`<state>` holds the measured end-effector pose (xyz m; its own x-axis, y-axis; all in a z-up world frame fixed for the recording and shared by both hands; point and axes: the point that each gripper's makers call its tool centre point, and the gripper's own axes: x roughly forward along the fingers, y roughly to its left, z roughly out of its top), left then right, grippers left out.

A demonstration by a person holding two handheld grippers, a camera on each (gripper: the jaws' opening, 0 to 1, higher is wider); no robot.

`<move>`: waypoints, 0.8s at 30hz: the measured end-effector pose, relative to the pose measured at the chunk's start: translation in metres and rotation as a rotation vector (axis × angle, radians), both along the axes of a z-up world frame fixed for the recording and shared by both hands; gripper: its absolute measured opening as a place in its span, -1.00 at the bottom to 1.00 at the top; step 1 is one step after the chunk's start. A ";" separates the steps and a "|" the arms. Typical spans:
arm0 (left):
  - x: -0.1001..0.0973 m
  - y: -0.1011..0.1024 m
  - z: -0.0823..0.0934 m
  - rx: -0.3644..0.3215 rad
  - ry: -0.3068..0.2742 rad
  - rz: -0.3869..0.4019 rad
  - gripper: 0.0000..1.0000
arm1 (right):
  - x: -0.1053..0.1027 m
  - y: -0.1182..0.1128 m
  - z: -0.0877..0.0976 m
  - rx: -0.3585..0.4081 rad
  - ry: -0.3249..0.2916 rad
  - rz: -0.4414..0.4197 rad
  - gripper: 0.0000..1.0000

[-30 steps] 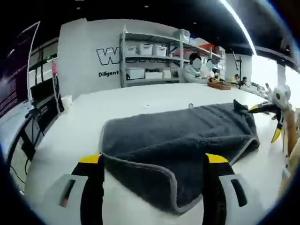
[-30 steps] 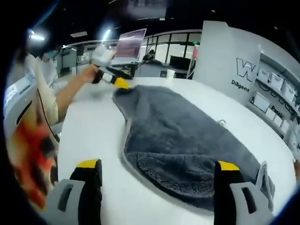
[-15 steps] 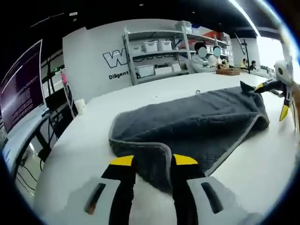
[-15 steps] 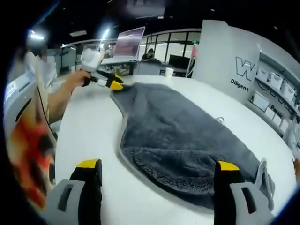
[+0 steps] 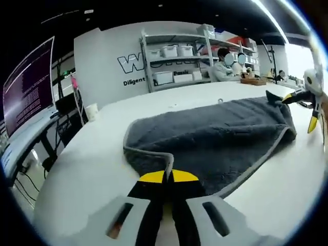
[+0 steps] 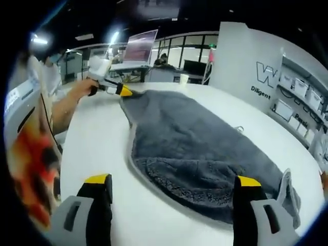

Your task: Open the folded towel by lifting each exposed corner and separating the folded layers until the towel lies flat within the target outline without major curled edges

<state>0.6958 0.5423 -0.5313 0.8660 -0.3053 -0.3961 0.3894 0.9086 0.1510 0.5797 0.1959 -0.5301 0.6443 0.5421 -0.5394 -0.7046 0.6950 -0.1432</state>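
Left claw [image 5: 168, 177] clamped on a towel [image 5: 215, 141] corner; right claw [image 6: 171, 180] wide, empty. Towel on the counter [image 6: 102, 143] remains folded — unfolding barely begun.

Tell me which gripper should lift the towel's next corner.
Left, probably. The left gripper has its jaws shut on the gray towel at its near corner, so it can lift at once. The right gripper hangs open over the towel's edge.

Lab workspace, storage shelves [image 5: 177, 61], monitors [image 6: 139, 48], branded wall [image 5: 107, 66]
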 end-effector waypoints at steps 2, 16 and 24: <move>0.001 0.007 -0.001 0.011 0.002 0.021 -0.95 | 0.000 0.000 0.000 -0.003 0.001 0.000 0.96; -0.006 0.039 -0.010 0.006 0.037 0.110 -0.95 | -0.002 -0.003 -0.004 -0.024 0.009 0.002 0.94; -0.010 0.049 -0.015 -0.005 0.043 0.149 -0.94 | -0.004 -0.004 -0.006 -0.031 0.008 0.000 0.94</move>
